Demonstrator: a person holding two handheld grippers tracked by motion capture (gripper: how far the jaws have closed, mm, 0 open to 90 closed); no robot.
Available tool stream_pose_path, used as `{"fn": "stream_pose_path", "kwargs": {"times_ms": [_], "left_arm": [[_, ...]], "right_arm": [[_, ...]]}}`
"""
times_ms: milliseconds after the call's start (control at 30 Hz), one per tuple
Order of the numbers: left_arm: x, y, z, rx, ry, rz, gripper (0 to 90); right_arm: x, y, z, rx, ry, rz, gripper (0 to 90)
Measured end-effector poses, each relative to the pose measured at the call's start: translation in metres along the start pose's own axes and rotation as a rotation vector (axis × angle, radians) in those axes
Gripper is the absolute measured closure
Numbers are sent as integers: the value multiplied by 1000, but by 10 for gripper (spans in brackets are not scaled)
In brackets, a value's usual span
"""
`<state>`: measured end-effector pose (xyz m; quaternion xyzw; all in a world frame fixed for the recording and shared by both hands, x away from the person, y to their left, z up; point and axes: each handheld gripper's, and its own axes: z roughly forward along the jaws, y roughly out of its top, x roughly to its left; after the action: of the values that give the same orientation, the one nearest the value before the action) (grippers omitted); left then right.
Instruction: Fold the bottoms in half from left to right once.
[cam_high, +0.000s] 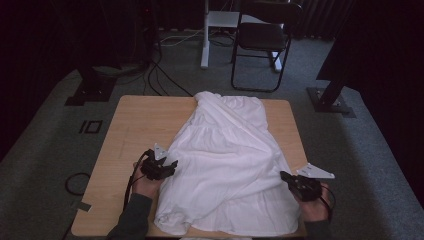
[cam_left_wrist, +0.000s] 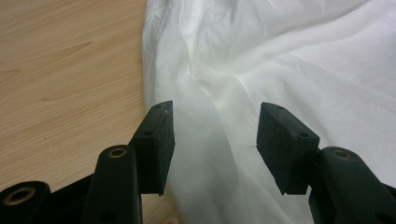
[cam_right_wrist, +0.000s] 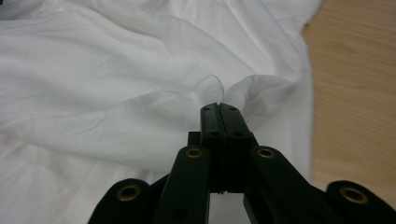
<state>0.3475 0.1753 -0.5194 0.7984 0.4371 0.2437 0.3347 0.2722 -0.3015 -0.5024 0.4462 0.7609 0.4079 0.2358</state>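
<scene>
high view: dim, dark surroundings; soft, low detail | gripper views: brighter; even light; near parts blurred

No legible text, label, brand or number for you to log: white garment (cam_high: 225, 160), table (cam_high: 135, 120) and grippers carry none.

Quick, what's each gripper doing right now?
Left gripper: open, jaws straddling the white garment.
Right gripper: shut on a pinch of the garment.
</scene>
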Motion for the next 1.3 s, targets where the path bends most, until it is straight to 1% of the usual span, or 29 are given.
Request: {"fn": "stream_pose_path", "kwargs": {"times_ms": [100, 133, 200, 267, 300, 367, 400, 433, 467, 500, 533, 600, 633, 700, 733, 833, 867, 967, 1000, 1033, 1067, 1100, 1167, 1200, 1300], "left_arm": [[0, 0, -1, -1, 1, -1, 474], [0, 0, -1, -1, 3, 0, 473], [1, 0, -1, 0, 6, 1, 473], [1, 0, -2, -2, 6, -1, 473], [2, 0, -2, -3, 6, -3, 472], [2, 0, -2, -5, 9, -4, 468], [2, 0, -2, -5, 10, -4, 468], [3, 0, -3, -6, 10, -5, 465], [3, 0, -3, -8, 9, -5, 461], [4, 0, -3, -10, 9, -5, 461], [4, 1, -3, -12, 11, -7, 456], [6, 1, -1, -15, 12, -17, 452], [7, 1, -1, -20, 16, -21, 452], [11, 2, 1, -33, 16, -40, 452], [13, 2, 3, -36, 16, -50, 452], [21, 4, 9, -23, 24, -70, 450], [24, 4, 11, -21, 29, -78, 451], [33, 5, 16, -30, 24, -116, 450], [35, 6, 19, -21, 29, -123, 450], [35, 6, 19, -21, 29, -123, 450], [37, 7, 24, -1, 37, -125, 450], [37, 9, 25, 10, 42, -115, 450], [36, 14, 28, 12, 41, -99, 450], [36, 17, 30, 13, 41, -100, 450], [38, 24, 39, 25, 37, -105, 449]], "right_arm": [[-2, -9, -22, -29, -36, 17, 896], [-2, -13, -32, -43, -47, 28, 897], [-4, -19, -47, -60, -59, 41, 897], [-4, -27, -58, -60, -77, 43, 897], [-5, -31, -62, -51, -76, 46, 897], [-5, -40, -63, -22, -68, 36, 897], [-5, -45, -60, 4, -57, 34, 895], [-5, -48, -57, 23, -56, 37, 892], [-7, -52, -51, 43, -43, 42, 860], [-8, -54, -48, 52, -33, 52, 766], [-8, -54, -45, 44, -43, 58, 691], [-10, -49, -41, 25, -33, 61, 620], [-10, -44, -38, 8, -35, 56, 589], [-12, -32, -29, -9, -21, 44, 579], [-13, -26, -23, -15, -25, 41, 577], [-18, -9, -1, -23, -14, 33, 577], [-21, 0, 11, -23, -8, 32, 579], [-28, 21, 42, -15, -1, 18, 584], [-29, 26, 50, -15, 2, 15, 590], [-29, 26, 50, -15, 2, 15, 590], [-30, 32, 59, -13, 4, 13, 593], [-31, 44, 79, -9, 9, 20, 609], [-31, 53, 95, -7, 13, 25, 612], [-30, 56, 102, -4, 15, 29, 612], [-28, 68, 123, 9, 17, 20, 592]]}}
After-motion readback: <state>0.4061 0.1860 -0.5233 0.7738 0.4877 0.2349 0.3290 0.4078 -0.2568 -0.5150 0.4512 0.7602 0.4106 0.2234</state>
